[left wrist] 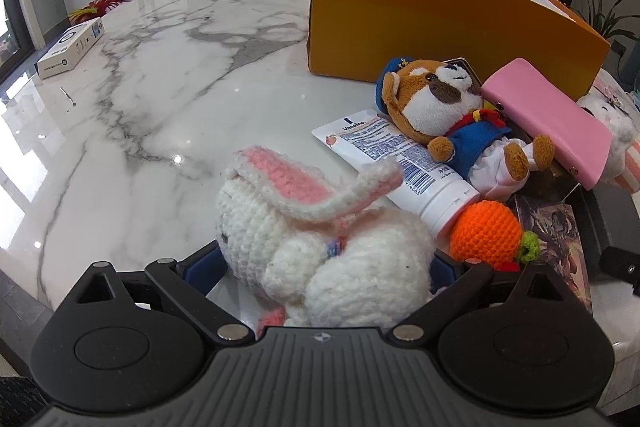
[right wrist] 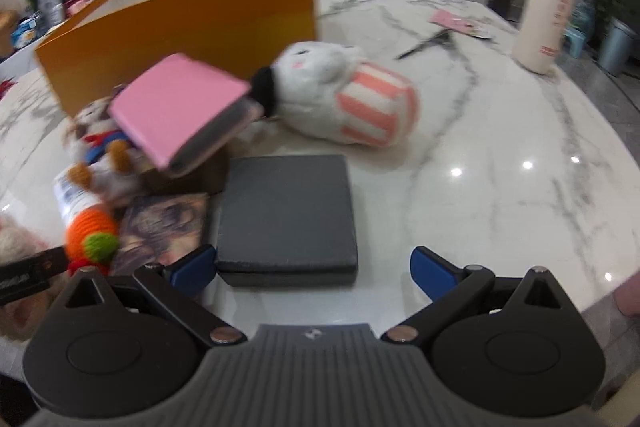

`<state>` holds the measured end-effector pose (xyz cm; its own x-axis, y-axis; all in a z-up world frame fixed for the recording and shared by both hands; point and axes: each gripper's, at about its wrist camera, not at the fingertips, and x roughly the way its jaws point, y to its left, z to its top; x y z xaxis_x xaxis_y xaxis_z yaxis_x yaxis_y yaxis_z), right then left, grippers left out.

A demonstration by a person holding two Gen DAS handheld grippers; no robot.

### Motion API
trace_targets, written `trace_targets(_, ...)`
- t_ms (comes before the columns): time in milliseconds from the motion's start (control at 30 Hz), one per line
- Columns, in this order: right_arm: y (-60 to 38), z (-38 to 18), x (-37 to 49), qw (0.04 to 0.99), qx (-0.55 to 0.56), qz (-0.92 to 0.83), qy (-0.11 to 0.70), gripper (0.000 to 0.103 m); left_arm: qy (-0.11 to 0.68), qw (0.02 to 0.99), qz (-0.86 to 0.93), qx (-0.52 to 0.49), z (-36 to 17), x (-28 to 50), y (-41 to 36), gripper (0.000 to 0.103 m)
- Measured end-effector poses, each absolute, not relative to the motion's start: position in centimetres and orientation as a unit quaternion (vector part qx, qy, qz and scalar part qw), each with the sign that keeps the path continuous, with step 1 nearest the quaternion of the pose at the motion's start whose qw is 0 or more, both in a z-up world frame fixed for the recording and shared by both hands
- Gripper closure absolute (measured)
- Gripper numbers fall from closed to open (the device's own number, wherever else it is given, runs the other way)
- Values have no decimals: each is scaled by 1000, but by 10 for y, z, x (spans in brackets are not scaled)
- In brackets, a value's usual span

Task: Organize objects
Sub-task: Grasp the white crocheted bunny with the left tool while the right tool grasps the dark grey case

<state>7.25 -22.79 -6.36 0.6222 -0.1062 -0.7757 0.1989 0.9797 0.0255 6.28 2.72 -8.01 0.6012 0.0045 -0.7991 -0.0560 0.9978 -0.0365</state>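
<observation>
Crochet rabbit point(left wrist: 320, 239), white with pink-lined ears, fills the left gripper point(left wrist: 326, 267), whose 2 blue pads press its flanks; the grip is closed on the toy, low over the marble table point(left wrist: 132, 99). The pad tips are mostly hidden by yarn. Just right of the rabbit lies a crochet orange point(left wrist: 486, 233), touching the cap of a Vaseline tube point(left wrist: 394, 163) that one rabbit ear overlaps. Beyond the tube, a sailor dog plush point(left wrist: 452, 115) leans against a pink case point(left wrist: 552, 119), and behind both stands the orange box point(left wrist: 440, 15). Left of this cluster the marble runs bare to a white carton point(left wrist: 70, 47) near the far rim.

The right gripper point(right wrist: 314, 267) sits level with its jaws spread wide, gripping nothing; its left pad touches the near corner of a dark gray square box point(right wrist: 288, 211), the right pad stands well clear of it. A picture card point(right wrist: 164, 227) lies beside that box. Farther on rests a white plush with pink stripes point(right wrist: 344, 99), blurred. Open marble stretches right toward a tall cream bottle point(right wrist: 548, 3) near the table edge; scissors-like metal point(right wrist: 428, 43) there is too smeared to identify.
</observation>
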Motion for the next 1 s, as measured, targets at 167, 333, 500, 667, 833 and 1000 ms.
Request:
trace_targets(167,-228,-74,79,896,56,-74,435,1,456,890,16,-9,-81,62,21,0)
trace_targets(333,-221,-82,89,894,39,-72,440,1,457,890,3,-1,-81,59,20,0)
trace_targets(500,-220,-84,89,900,35,-78,428,1,452,892,3,-2,-81,59,21,0)
trace_targets(667,-220,-87,87,911,31,-74,405,1,443,897,-2,0,-82,56,21,0)
trace_targets(833,-219,-88,86,916,30,-80,392,1,435,901,-3,1,-83,54,21,0)
trace_targets(1000,-217,-83,89,913,20,-60,402,12,433,901,-24,11,-79,53,17,10)
